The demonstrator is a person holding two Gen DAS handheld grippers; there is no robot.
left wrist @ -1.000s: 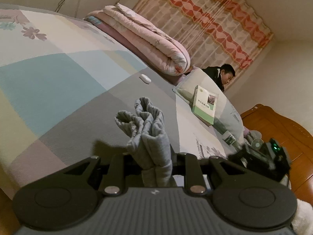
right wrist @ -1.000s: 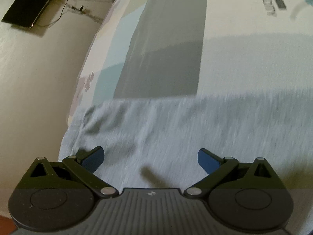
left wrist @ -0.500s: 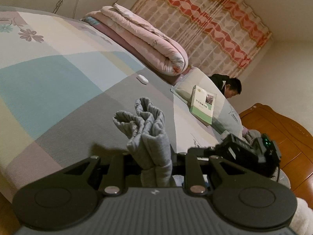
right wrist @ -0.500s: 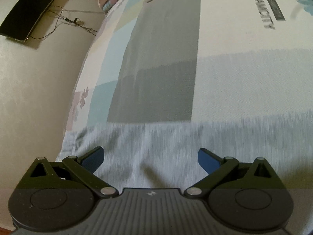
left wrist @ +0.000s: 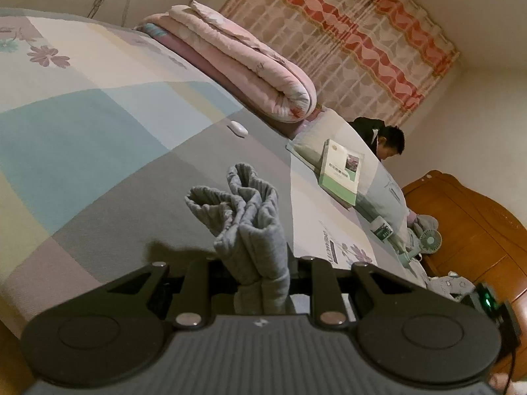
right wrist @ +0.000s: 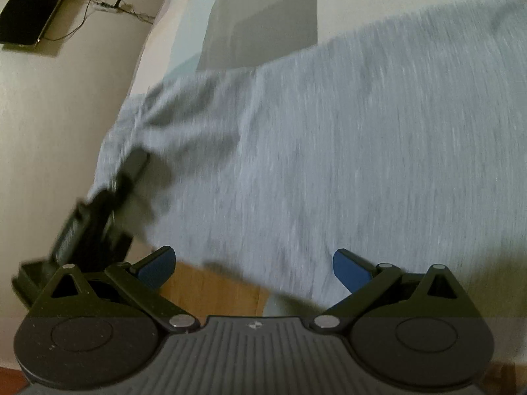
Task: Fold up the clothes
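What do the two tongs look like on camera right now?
Both share a dark grey ribbed body with a small white logo, black round-ended linkage arms and silver pivot pins. The right tongs carry blue pads. The left tongs show no pads.

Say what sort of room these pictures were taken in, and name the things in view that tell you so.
Most likely a home bedroom. A bed with a patchwork sheet fills the view, a folded pink quilt and a pillow lie on it, and a curtain hangs behind.
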